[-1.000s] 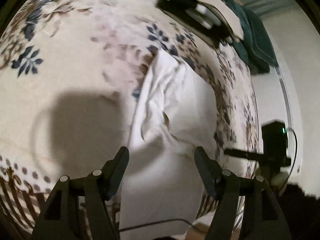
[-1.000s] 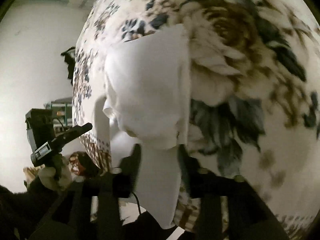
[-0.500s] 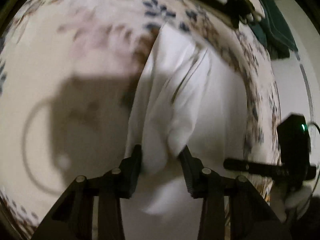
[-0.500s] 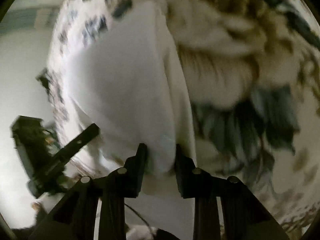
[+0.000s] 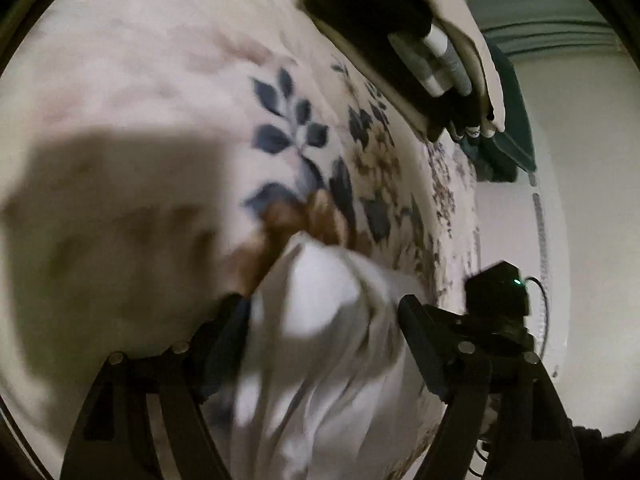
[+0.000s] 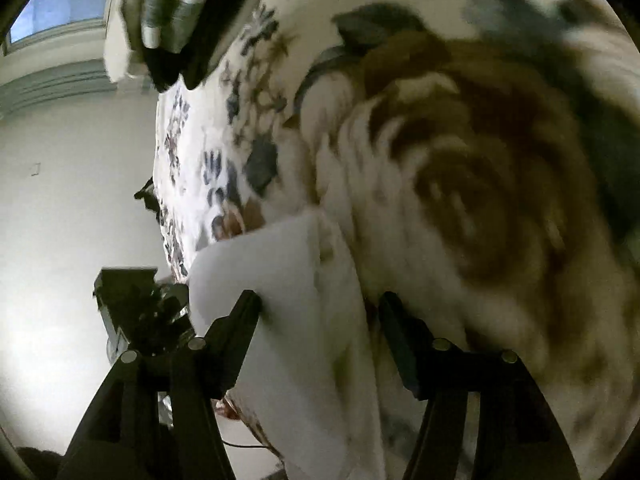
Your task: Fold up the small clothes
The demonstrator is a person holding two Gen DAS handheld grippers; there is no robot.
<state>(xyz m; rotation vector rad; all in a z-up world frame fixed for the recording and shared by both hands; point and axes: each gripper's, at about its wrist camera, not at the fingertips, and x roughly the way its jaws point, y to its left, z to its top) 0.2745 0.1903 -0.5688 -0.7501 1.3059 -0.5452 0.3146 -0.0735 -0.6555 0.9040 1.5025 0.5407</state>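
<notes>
A white garment (image 5: pixel 320 360) lies bunched on the floral bedspread (image 5: pixel 160 80). Its folded-over edge rises between the fingers of my left gripper (image 5: pixel 322 308), whose jaws are opening and stand wide, the cloth loose between them. In the right wrist view the same garment (image 6: pixel 288 280) shows a smooth folded edge between the fingers of my right gripper (image 6: pixel 320 300), also opening; its left pad (image 6: pixel 248 308) still touches the cloth, while the right pad stands clear. Each gripper appears in the other's view: the right one (image 5: pixel 496 292) and the left one (image 6: pixel 132 296).
A stack of folded clothes (image 5: pixel 400 28) sits at the far side of the bed, seen also as a dark and grey pile (image 6: pixel 176 12). A dark green cloth (image 5: pixel 512 120) lies behind it. The bed's edge and a pale wall (image 6: pixel 60 200) run alongside.
Both grippers closed on the garment's near edge, carried it forward and down over the bed, and now their jaws stand wider apart. The garment is folded over and more bunched.
</notes>
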